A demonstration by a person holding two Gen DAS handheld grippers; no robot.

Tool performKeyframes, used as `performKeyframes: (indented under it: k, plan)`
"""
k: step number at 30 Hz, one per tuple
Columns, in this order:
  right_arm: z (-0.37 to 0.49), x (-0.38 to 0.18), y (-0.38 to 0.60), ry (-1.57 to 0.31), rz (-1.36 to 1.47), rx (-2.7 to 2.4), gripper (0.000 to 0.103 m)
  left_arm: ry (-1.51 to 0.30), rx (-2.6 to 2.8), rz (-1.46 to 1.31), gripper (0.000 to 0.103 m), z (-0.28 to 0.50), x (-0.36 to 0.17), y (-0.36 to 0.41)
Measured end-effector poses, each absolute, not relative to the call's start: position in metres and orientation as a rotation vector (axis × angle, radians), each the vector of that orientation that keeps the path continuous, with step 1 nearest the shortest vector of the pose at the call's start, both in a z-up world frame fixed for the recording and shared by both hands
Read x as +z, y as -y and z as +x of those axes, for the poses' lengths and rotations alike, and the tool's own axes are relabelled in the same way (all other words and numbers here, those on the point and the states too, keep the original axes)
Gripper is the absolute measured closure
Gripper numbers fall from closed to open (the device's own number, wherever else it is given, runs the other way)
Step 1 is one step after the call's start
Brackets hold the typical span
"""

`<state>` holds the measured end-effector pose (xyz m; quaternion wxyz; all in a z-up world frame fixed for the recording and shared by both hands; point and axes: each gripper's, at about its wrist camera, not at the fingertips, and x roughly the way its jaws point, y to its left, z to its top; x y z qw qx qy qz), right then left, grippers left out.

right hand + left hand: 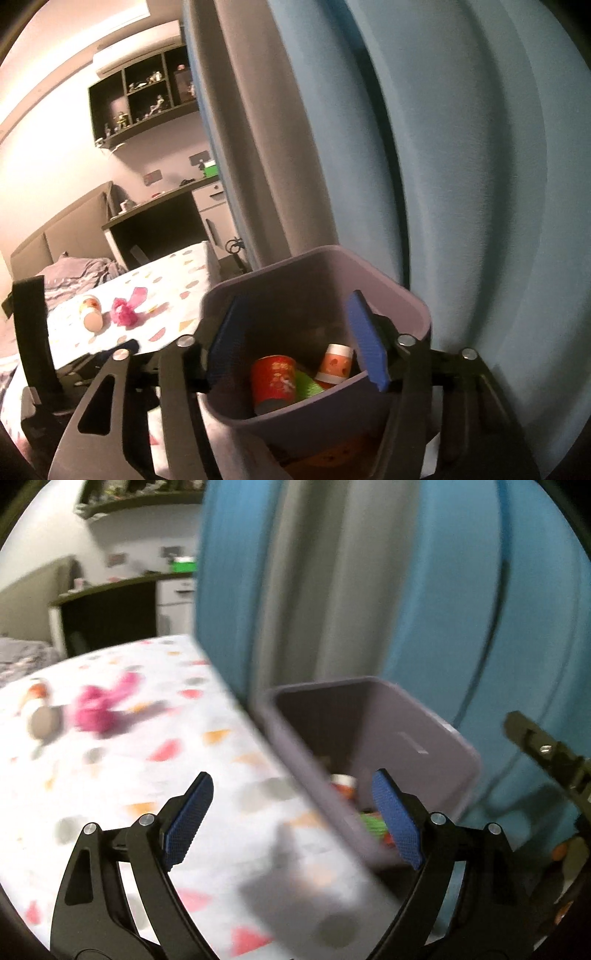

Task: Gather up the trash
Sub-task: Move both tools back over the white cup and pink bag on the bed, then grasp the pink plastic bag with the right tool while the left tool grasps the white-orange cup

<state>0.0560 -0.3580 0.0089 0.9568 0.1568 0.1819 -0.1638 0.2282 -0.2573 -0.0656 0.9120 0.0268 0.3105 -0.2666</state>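
Note:
A grey-purple bin (388, 295) stands by the bed's edge; it also shows in the left wrist view (424, 738). Inside lie a red cup (275, 380), an orange-and-white cup (334, 363) and a green piece (308, 384). My right gripper (295, 343) is open and empty, right above the bin's mouth. My left gripper (291, 819) is open and empty over the bed next to the bin's near rim. On the patterned sheet lie a pink crumpled wrapper (103, 705) (127, 310) and a tipped paper cup (42, 712) (90, 310).
Blue curtains (443, 166) (406, 572) hang right behind the bin. A desk (159, 221) and a wall shelf (144, 99) are at the back. A grey blanket (74, 273) lies at the bed's far end. The other gripper's body (33, 332) is at left.

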Motion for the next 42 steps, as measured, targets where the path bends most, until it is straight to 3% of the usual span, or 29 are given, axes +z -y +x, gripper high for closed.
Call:
performKeyframes:
  k: [7,21,42]
  plan:
    - [0.067,0.014,0.318,-0.368,0.264,-0.244,0.020,-0.613,-0.337,0.023,0.013,0.220,-0.057,0.173]
    - [0.119,0.018,0.222,-0.465,0.140,0.013,0.019,-0.567,-0.043,-0.018,0.009,0.221,-0.027,0.045]
    - [0.283,-0.019,0.153,-0.588,0.119,-0.007,0.019,-0.479,0.135,-0.089,0.009,0.295,0.006,-0.035]
